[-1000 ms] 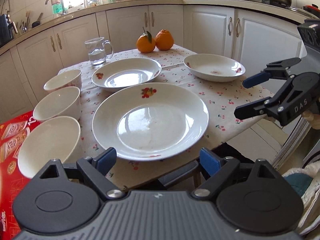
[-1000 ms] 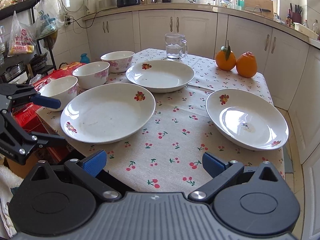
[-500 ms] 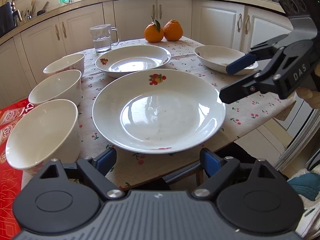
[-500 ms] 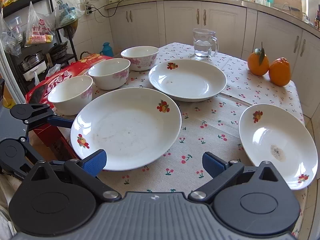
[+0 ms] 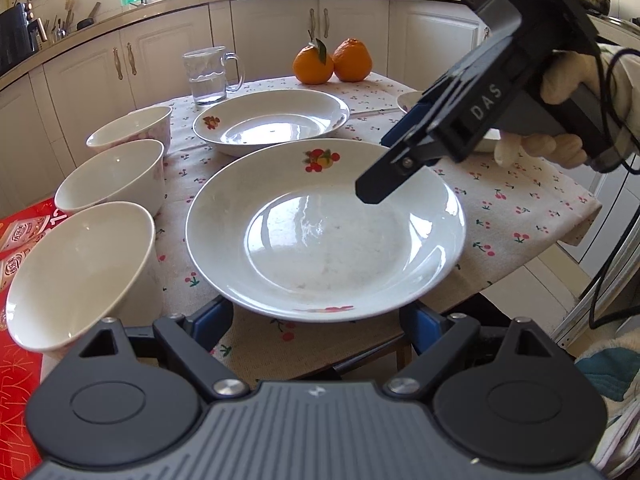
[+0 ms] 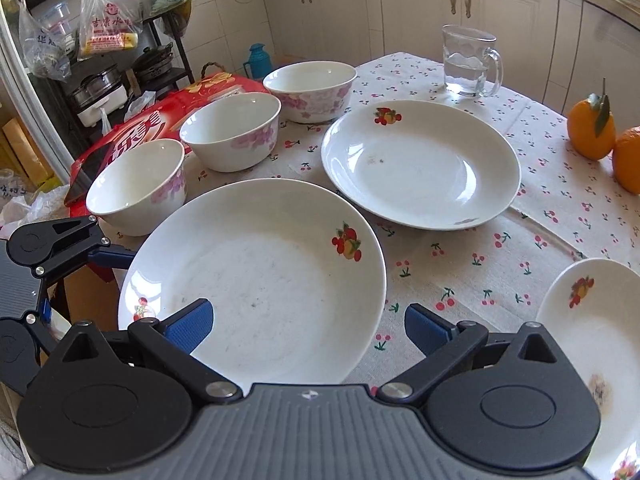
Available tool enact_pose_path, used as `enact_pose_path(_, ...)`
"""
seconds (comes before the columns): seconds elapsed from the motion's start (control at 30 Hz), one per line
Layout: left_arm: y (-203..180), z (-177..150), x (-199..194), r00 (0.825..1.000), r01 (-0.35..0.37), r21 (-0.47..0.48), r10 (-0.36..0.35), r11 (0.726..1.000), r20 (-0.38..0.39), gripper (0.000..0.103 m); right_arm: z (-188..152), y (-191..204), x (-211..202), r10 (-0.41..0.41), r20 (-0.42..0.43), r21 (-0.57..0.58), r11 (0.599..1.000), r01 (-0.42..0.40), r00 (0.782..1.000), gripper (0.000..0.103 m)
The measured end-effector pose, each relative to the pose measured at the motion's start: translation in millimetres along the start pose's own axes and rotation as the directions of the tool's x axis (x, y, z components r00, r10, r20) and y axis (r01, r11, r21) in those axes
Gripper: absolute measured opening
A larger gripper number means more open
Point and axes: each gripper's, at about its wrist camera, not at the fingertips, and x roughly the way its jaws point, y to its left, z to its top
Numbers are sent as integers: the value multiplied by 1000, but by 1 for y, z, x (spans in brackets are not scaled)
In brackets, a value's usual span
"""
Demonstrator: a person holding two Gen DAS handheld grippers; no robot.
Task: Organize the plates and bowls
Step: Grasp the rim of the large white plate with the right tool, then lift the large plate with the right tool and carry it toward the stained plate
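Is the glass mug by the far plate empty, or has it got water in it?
Partly full. The mug stands upright on the cloth, and a clear waterline shows across its glass about halfway up, in both views.

Your right claw (image 5: 376,192) covers most of the far-right plate (image 5: 408,100) in the left view; in the right view that plate (image 6: 588,320) and one orange (image 6: 628,160) run off the edge.
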Motion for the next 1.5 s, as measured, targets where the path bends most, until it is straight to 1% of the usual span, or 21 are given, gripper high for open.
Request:
enact_pose_path(0.1,0,1,1,1000,1,2,-1,1000,-1,90,11,-7,12,39,-50,-8,999,-39,998,103)
enact_pose_path(0.17,1,1,2,1000,3,2,-3,1000,-1,90,17,-9,19,46,-75,-24,999,-48,996,103)
enact_pose_path(0.3,2,1,3,1000,10,4,-10,1000,-2,90,29,-12,29,83,-111,-40,995,-88,990,97)
enact_pose_path(0.43,1,2,4,1000,11,8,-11,1000,-1,90,37,-16,38,121,-126,-39,991,-127,985,90)
enact_pose_path(0.7,3,2,5,1000,25,0,-25,1000,2,90,46,-21,46,176,-144,-40,982,-183,974,87)
enact_pose_path(1.1,6,1,6,998,55,-21,-55,998,9,86,48,-20,48,173,-144,-57,981,-183,974,87)
enact_pose_path(1.5,7,2,6,998,56,-15,-55,998,8,84,49,-21,49,168,-135,-54,983,-177,977,87)
